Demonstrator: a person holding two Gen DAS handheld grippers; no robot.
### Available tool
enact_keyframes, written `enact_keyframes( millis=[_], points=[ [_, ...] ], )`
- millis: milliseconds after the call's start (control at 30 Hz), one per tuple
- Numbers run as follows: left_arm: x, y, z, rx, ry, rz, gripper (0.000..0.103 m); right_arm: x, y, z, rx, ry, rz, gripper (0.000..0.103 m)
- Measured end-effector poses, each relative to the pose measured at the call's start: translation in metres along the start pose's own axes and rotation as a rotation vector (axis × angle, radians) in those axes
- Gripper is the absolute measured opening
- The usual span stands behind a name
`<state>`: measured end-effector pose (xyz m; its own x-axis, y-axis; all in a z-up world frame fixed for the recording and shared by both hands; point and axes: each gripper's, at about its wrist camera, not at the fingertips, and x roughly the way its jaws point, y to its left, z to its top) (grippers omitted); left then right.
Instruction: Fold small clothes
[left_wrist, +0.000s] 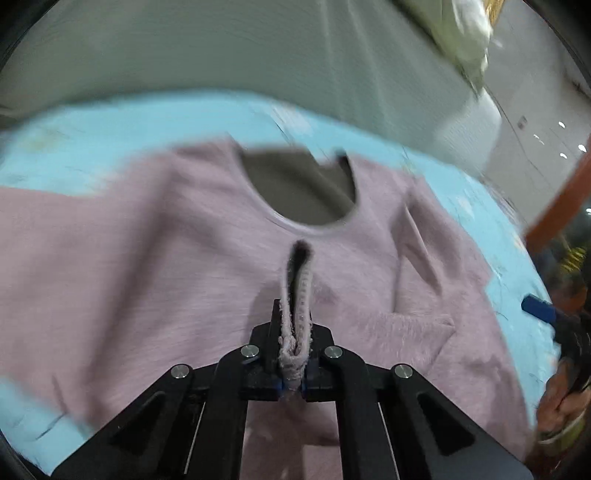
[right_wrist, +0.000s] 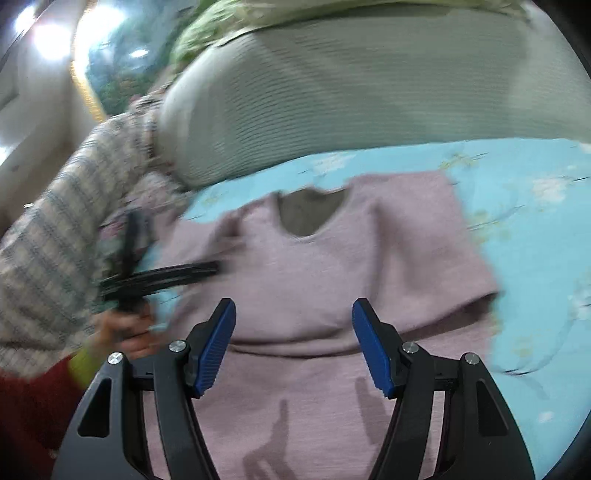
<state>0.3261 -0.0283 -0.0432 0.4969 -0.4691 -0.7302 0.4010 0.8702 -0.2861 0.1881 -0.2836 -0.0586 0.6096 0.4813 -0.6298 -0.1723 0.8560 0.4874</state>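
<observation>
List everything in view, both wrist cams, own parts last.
sweater: 1, pink, lying front up on the sheet, neckline toward the cushion, one edge pinched up
sheet: 1, light blue with pale flower print, under the sweater
cushion: 1, grey ribbed, behind the sheet
green fabric: 1, on top of the cushion, blurred
left gripper: 1, black, shut on a fold of the sweater
right gripper: 1, black with blue pads, open above the sweater's lower half
left arm: 1, in a striped knit sleeve, seen at the left of the right wrist view
</observation>
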Motion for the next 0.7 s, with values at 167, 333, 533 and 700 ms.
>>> enact_keyframes(
  millis=[167,333,533,700],
  points=[
    [-0.078,0.053,-0.024,-0.169,-0.2,0.087,0.004,0.006,-0.057,0.026,0.132,-0.006,-0.146,0.066],
    [-0.083,0.085,-0.044,-0.296,-0.229,0.088,0.004,0.046,-0.085,0.051,0.141,0.033,-0.222,0.066],
    [-0.081,0.076,-0.058,-0.264,-0.236,0.08,0.004,0.113,-0.098,0.055,0.155,0.187,-0.208,0.065],
    [-0.078,0.067,-0.058,-0.236,-0.233,0.062,0.004,0.103,-0.106,0.06,0.173,0.141,-0.223,0.007]
  ],
)
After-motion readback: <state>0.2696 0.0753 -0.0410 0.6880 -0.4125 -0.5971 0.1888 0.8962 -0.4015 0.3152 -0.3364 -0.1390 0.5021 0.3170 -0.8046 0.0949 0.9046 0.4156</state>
